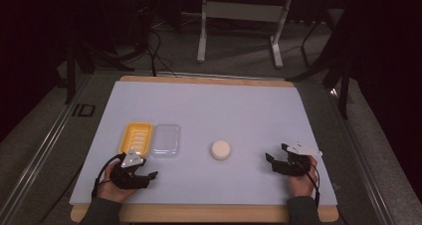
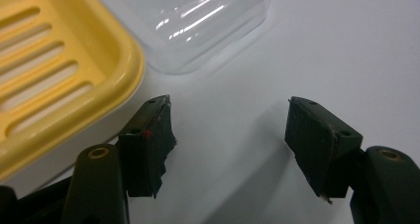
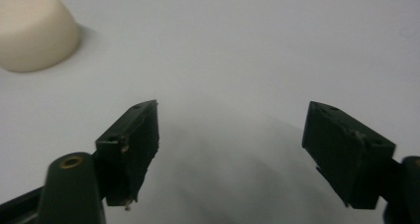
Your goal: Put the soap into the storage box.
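the left gripper (image 1: 145, 171) rests low over the near left part of the pale table cover (image 1: 239, 105), held by the person's left hand (image 1: 113, 189), and its own view shows its two black jaws standing apart with nothing but bare cover between them. just beyond it, touching nothing of the gripper, lies the yellow soap dish (image 1: 135, 137) with its slotted floor, and right beside that dish on its right sits the clear plastic lid (image 1: 165, 141); the two look as if they touch along one edge, though the dim high view leaves that unsure. in the left gripper view the yellow soap dish (image 2: 54, 70) fills the near left and the clear plastic lid (image 2: 198, 21) lies farther off, both ahead of the jaw tips. the round cream soap (image 1: 220, 150) sits alone near the middle of the cover, well apart from both grippers. the right gripper (image 1: 275, 158) lies at the near right in the person's right hand (image 1: 301, 177), its jaws wide apart and empty, pointing left toward the soap (image 3: 34, 30), which shows at the far left of the right gripper view
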A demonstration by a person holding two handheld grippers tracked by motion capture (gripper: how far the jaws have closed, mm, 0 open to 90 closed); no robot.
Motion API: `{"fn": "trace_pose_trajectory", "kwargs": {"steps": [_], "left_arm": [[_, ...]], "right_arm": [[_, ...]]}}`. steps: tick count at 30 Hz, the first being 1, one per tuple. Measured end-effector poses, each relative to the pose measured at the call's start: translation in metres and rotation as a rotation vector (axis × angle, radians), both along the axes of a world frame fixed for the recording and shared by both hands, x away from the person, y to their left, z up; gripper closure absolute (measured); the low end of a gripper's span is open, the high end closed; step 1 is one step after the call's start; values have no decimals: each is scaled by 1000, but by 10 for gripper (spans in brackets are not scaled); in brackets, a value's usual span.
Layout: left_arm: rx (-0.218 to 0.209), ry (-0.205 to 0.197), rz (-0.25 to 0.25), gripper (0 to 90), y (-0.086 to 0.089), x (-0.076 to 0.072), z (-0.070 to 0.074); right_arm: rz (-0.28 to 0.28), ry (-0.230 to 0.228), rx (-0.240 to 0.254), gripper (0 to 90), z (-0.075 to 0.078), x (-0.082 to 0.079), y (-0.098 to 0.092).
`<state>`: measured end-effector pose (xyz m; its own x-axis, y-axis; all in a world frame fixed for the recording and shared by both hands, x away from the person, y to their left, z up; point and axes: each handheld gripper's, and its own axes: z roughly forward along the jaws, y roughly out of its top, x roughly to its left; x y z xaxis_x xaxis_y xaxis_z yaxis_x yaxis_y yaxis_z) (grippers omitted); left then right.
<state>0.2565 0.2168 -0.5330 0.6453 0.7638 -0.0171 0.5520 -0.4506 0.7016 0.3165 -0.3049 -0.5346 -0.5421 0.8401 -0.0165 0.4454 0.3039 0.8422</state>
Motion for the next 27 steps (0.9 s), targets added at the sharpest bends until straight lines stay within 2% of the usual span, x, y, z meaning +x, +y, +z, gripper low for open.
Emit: {"fn": "trace_pose_trajectory", "kwargs": {"steps": [5, 12, 14, 18, 21, 27], "left_arm": [[-7, -21, -6, 349, 1, -1, 6], [-8, -27, 3, 347, 2, -1, 12], [-18, -24, -8, 349, 2, -2, 14], [-11, -26, -30, 349, 1, -2, 17], [-36, -34, -51, 346, 0, 0, 18], [-8, -44, -113, 337, -10, 5, 27]], "right_arm": [[37, -23, -26, 217, 0, -2, 3], [35, -35, -29, 213, 0, -4, 3], [33, -43, -25, 213, 0, -4, 3], [33, -47, -20, 212, 0, -5, 2], [33, -52, -19, 212, 0, -5, 2], [35, -54, -19, 211, 0, -6, 2]]}}
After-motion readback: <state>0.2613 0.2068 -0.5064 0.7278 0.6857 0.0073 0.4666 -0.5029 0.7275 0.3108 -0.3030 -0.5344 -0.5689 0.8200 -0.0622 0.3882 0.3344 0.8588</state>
